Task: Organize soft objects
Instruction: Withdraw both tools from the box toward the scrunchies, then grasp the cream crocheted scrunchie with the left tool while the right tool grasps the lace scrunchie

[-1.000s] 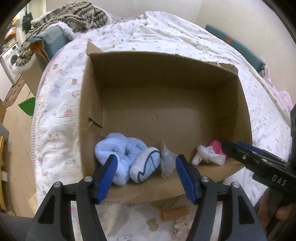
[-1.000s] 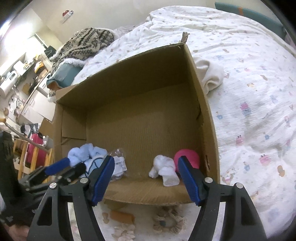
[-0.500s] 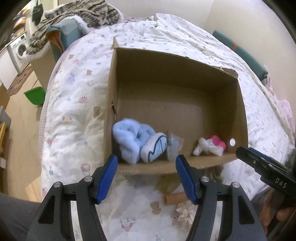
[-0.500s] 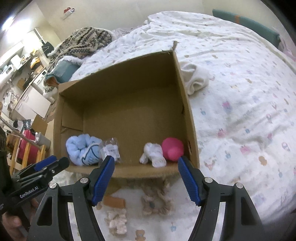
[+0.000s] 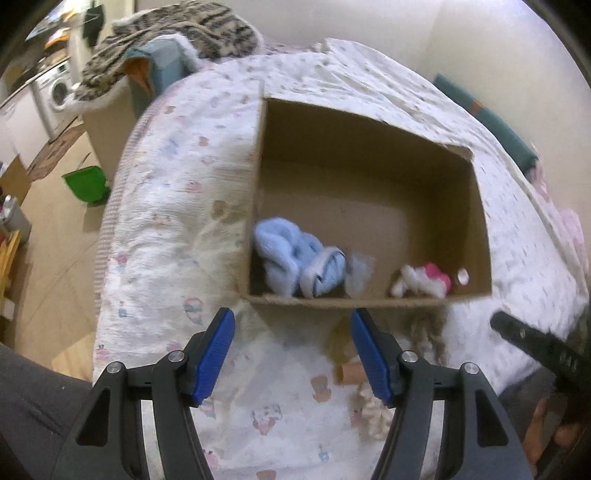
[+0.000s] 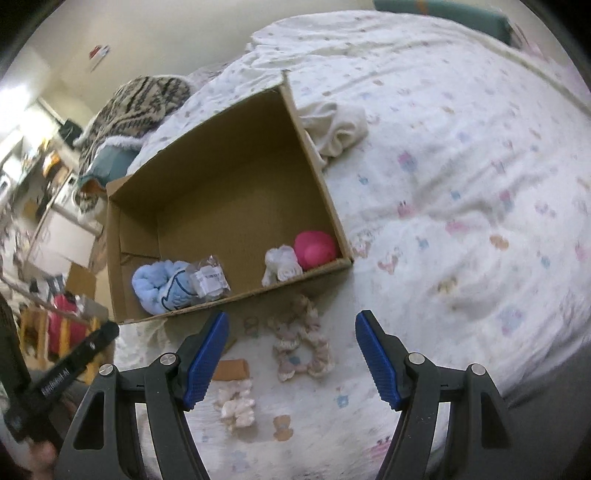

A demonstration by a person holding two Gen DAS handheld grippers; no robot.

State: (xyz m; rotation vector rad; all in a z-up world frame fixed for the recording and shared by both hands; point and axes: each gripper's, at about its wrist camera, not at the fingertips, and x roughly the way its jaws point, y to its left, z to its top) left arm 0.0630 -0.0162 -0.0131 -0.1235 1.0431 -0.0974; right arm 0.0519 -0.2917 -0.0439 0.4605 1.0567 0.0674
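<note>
An open cardboard box (image 6: pixel 207 140) (image 5: pixel 369 140) lies on the bed. Inside are a light blue fluffy item (image 6: pixel 159 284) (image 5: pixel 295 254), a clear plastic packet (image 6: pixel 208 280), a white rolled cloth (image 6: pixel 280 264) (image 5: pixel 410 280) and a pink ball (image 6: pixel 316 249). In front of the box lie beige scrunchies (image 6: pixel 303 339), a small white fluffy piece (image 6: pixel 236 402) and a cardboard tube (image 6: pixel 231 369) (image 5: pixel 347 373). My left gripper (image 5: pixel 291 350) is open and empty, in front of the box. My right gripper (image 6: pixel 291 354) is open and empty above the scrunchies.
The white patterned bedspread (image 6: pixel 461 184) covers the bed. A cream cloth (image 6: pixel 336 129) lies by the box's right side. A patterned blanket (image 5: pixel 166 33) is piled at the far end. A green bin (image 5: pixel 86 182) and a washing machine (image 5: pixel 55 96) stand on the floor at left.
Both grippers have pulled back and up from the box, so the scrunchies and tube in front of it now show. Both stay open.
</note>
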